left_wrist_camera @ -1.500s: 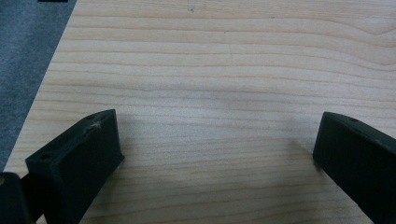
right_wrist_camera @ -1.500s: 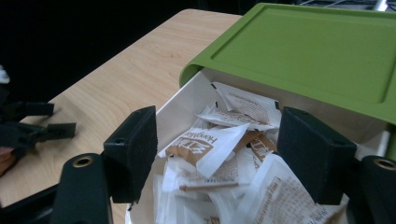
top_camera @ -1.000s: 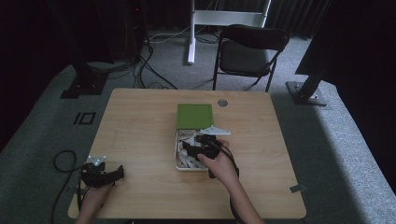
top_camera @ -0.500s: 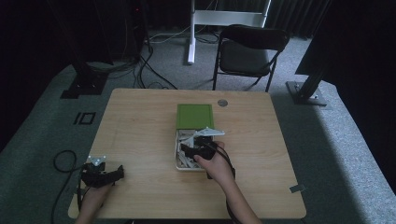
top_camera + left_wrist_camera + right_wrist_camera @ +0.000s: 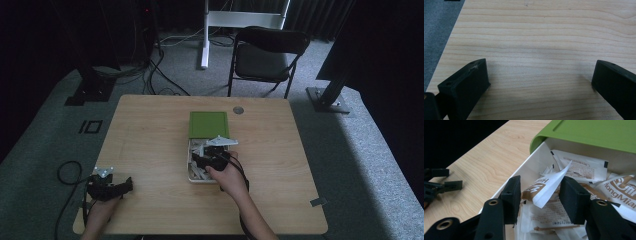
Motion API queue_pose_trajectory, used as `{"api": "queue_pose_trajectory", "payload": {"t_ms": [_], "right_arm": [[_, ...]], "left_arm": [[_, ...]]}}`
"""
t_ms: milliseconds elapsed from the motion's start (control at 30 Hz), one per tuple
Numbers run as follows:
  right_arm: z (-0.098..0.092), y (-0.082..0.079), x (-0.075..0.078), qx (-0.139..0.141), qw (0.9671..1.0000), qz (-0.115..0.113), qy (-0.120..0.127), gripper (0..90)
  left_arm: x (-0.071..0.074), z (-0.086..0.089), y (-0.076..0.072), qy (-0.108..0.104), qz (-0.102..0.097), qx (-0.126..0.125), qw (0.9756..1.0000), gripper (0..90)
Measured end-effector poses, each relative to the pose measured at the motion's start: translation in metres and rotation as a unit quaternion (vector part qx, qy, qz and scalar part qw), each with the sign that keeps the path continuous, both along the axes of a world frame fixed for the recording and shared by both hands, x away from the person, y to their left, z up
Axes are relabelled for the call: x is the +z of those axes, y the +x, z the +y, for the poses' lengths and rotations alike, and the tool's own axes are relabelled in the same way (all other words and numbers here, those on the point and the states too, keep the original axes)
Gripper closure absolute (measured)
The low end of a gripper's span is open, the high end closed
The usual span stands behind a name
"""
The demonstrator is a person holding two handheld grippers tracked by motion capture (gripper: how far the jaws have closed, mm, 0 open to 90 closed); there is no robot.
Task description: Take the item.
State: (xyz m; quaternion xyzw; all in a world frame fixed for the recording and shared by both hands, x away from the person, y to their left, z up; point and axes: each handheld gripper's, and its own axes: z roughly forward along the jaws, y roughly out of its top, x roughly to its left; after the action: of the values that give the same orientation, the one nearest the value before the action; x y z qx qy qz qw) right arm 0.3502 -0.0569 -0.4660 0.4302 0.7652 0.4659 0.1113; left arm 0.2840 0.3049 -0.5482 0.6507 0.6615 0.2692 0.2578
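Jaws of our right gripper [image 5: 540,195] straddle one sachet [image 5: 546,186], not quite clamped. Our left gripper [image 5: 540,82] gapes over bare worktop [image 5: 536,37]. We cannot count the overlapping sachets in the one box [image 5: 190,170].

tongs [image 5: 540,192]: black blocky jaws | brass-ringed screw holes | grey top plate [image 5: 223,142]
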Motion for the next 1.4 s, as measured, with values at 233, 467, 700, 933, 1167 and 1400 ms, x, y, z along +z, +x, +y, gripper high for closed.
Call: {"api": "queue_pose_trajectory", "payload": {"t_ms": [233,467,700,933,1167,1400], "right_arm": [[0.007,0.001,0.001,0.003,1.0000,-0.003,0.003,54.9],[0.008,0.005,-0.001,-0.004,0.9999,-0.013,-0.005,65.1],[0.002,0.003,0.001,0.009,0.9996,-0.022,-0.013,79.0],[-0.003,-0.001,0.009,0.018,0.9994,-0.029,0.002,80.5],[-0.010,-0.005,0.019,0.021,0.9989,-0.041,0.007,81.5],[-0.025,-0.008,0.034,0.016,0.9985,-0.051,0.013,81.5]], "left_arm": [[0.000,0.000,0.000,0.000,0.000,0.000,1.0000,1.4],[0.000,0.000,0.000,0.000,0.000,0.000,1.0000,1.4],[0.000,0.000,0.000,-0.001,0.000,0.000,1.0000,1.4],[0.000,0.000,0.000,0.000,0.000,0.000,1.0000,1.4],[0.000,0.000,0.000,0.000,0.000,0.000,1.0000,1.4],[0.000,0.000,0.000,0.000,0.000,0.000,1.0000,1.4]]}}
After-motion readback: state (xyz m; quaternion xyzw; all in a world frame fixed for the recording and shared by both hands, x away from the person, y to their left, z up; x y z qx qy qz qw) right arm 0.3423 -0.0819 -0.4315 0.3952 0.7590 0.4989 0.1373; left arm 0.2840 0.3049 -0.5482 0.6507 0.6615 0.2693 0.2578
